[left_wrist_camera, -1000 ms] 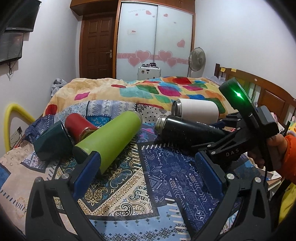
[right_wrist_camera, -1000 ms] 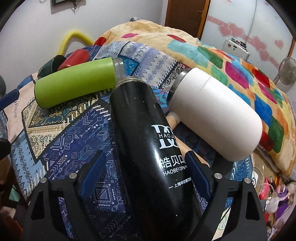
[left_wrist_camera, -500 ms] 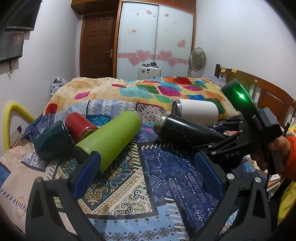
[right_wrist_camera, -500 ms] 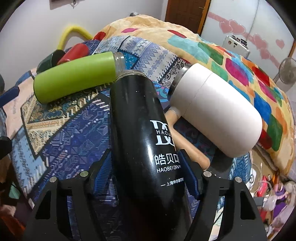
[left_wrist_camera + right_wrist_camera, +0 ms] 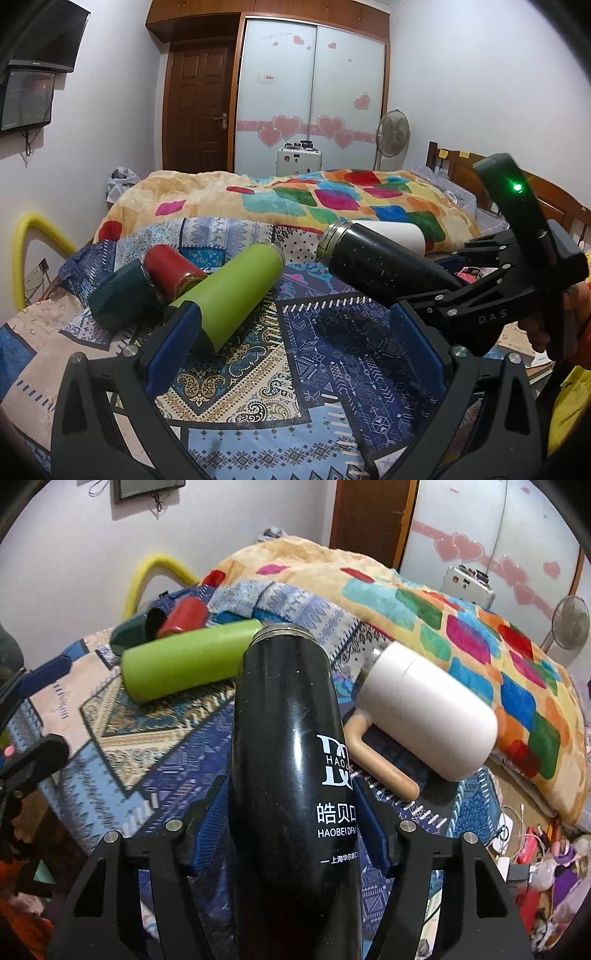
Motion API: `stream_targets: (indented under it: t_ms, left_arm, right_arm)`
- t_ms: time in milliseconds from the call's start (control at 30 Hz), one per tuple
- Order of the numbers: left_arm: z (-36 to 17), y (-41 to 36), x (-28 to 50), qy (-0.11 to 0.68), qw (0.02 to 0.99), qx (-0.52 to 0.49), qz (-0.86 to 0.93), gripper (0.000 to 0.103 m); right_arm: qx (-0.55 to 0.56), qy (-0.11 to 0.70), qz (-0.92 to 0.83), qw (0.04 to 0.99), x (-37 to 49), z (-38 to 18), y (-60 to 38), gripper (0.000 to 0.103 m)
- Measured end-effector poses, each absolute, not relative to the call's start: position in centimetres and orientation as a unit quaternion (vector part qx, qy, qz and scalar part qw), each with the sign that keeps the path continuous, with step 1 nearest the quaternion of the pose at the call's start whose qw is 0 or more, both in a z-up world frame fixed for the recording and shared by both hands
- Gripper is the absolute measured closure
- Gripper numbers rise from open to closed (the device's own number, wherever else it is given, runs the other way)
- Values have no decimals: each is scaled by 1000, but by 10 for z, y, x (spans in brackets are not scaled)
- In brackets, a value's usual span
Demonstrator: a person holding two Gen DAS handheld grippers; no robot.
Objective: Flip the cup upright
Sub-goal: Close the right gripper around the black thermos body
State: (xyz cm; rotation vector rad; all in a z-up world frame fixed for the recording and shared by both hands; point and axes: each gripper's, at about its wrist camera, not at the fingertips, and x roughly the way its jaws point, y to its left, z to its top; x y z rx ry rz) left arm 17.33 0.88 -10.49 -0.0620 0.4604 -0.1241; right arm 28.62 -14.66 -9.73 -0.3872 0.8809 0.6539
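My right gripper [image 5: 291,827] is shut on a black flask [image 5: 291,738] with white lettering and holds it tilted, its steel mouth raised off the patterned cloth [image 5: 155,738]. In the left wrist view the black flask [image 5: 376,266] points up to the left from the right gripper [image 5: 458,299]. My left gripper [image 5: 295,354] is open and empty above the cloth, near a green flask [image 5: 236,291] that lies on its side.
A red cup [image 5: 170,269] and a dark green cup [image 5: 122,295] lie on their sides left of the green flask. A white cup [image 5: 424,709] with a tan handle lies right of the black flask. A colourful quilt [image 5: 332,199] is behind.
My right gripper has closed on the black flask and lifted its mouth end up off the cloth. The left gripper has stayed open and nearly still.
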Motion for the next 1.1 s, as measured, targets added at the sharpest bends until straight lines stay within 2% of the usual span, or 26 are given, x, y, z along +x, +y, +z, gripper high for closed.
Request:
stream_targets:
  t_ms: [433,700,1100]
  left_arm:
    - [-75,20,134,191,980,-30,-52,0]
    - [-75,36,115,187,981,-35,-41,0]
    - [-108,56,121,230,972,-46,-32,0]
  right_arm:
    - [-194,375,335,843,236,-69,-129,41]
    - [-194,383,354,831,224,-94,-101,41]
    - [-225,436,351,798,232,-134,-71,41]
